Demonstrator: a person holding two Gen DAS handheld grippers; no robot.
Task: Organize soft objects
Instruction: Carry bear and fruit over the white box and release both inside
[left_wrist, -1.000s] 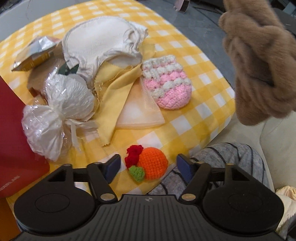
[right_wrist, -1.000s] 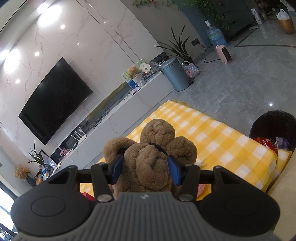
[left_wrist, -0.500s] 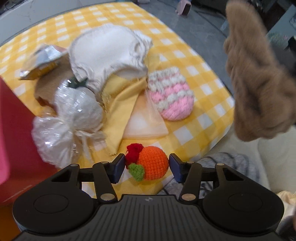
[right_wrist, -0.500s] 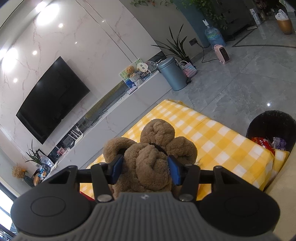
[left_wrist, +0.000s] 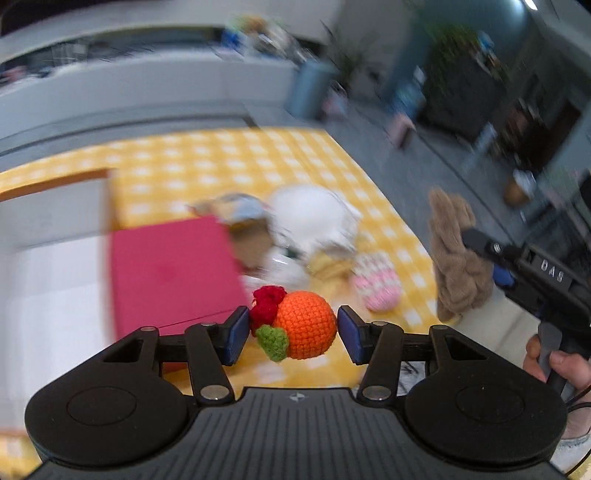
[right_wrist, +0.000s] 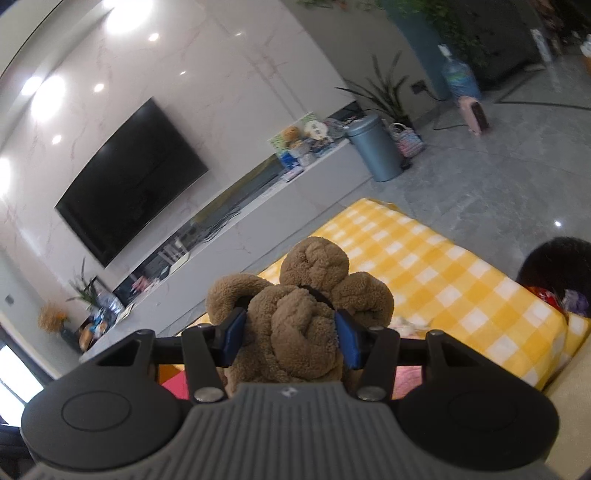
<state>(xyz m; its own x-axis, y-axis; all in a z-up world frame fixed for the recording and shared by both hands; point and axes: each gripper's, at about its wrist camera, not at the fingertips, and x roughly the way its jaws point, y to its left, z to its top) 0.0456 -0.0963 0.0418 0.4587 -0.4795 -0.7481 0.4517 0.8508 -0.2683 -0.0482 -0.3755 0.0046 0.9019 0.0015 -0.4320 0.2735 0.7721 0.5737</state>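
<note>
Two soft items are in hand, neither yet put away. The left gripper (left_wrist: 291, 335) pinches the crocheted orange (left_wrist: 304, 325): the left pad presses its red and green trim, while the right pad looks to be just at its flank, and the toy hangs clear of the yellow checked cloth (left_wrist: 229, 162). The right gripper (right_wrist: 291, 334) is clamped on the brown plush knot (right_wrist: 299, 325), both pads sunk into the pile, held high above the cloth's near edge.

Beyond the left fingers, the pink-and-white crocheted piece (left_wrist: 376, 288) and the white fabric item (left_wrist: 310, 218) lie unsorted on the cloth, with further clutter too blurred to identify. Left of the left fingers sits a red box lid (left_wrist: 170, 269), with what appears to be an open box (left_wrist: 51, 236) beside it; judged the likely destination, though the blur prevents confirmation. Most of the sorting therefore remains.

Against the frame a second earlier: the orange then lay on the cloth between spread fingers; now it is gripped and lifted, and the view has swung up toward the room. The right gripper's hold on the plush is unchanged.
</note>
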